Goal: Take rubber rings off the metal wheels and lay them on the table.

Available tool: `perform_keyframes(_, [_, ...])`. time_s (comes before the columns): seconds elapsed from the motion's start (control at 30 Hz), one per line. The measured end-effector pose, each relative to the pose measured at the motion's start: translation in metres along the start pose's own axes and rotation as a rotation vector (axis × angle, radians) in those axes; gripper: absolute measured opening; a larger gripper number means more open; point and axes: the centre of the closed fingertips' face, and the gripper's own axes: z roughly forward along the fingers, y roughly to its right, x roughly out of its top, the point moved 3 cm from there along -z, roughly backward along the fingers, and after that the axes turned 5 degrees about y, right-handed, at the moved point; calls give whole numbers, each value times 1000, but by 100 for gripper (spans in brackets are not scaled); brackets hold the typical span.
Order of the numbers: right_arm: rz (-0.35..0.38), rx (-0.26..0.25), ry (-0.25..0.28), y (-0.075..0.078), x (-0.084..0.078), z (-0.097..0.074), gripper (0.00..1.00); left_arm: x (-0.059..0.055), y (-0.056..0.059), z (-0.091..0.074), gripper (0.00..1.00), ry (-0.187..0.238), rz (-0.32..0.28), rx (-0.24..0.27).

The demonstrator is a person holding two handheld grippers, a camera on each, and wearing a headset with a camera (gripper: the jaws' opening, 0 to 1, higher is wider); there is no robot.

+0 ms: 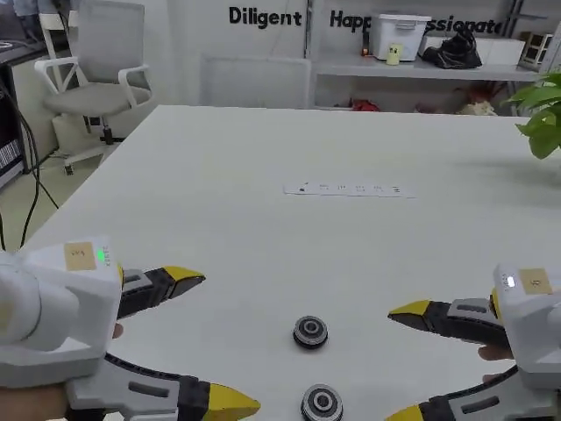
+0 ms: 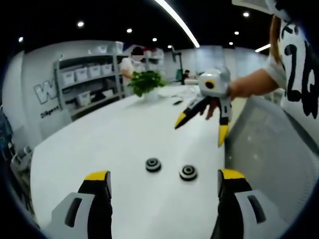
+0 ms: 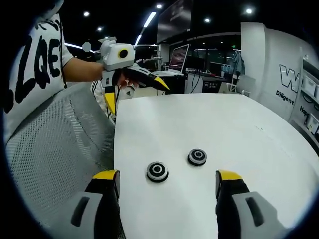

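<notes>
White tabletop point(image 1: 263, 175), broad, mostly bare in the head view; shelf point(image 1: 421, 68) against the back wall at 1 o'clock, carrying a white lidded bin point(image 1: 399, 37) and a black bag point(image 1: 451, 51); white office chair point(image 1: 96, 70) on the floor at 10 o'clock; left gripper point(image 1: 228, 342) at 8 o'clock, hand-held above the tabletop, yellow-tipped fingers spread wide apart with nothing between them; right gripper point(image 1: 392, 361) at 4 o'clock, likewise hand-held, fingers wide apart and empty; green plant point(image 1: 543, 114) at the 3 o'clock edge; thin white strip point(image 1: 349, 189) lying flat near the tabletop's centre; farther wheel point(image 1: 310, 331) at 6 o'clock, lying flat on the tabletop between the two grippers and touching neither, dark rubber ring point(image 1: 297, 333) seated around its metal hub; nearer wheel point(image 1: 322, 403), near the first at its 6 o'clock and apart from it, lying flat close to the near edge, likewise ringed in dark rubber; in both gripper views the pair lies on the tabletop ahead of the open fingers, beyond their tips
</notes>
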Motion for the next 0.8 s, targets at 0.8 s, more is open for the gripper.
perform_keyframes(0.8, [11,58,-15,-1,-11,15,69,-17,13,21,77,-51,11,-89])
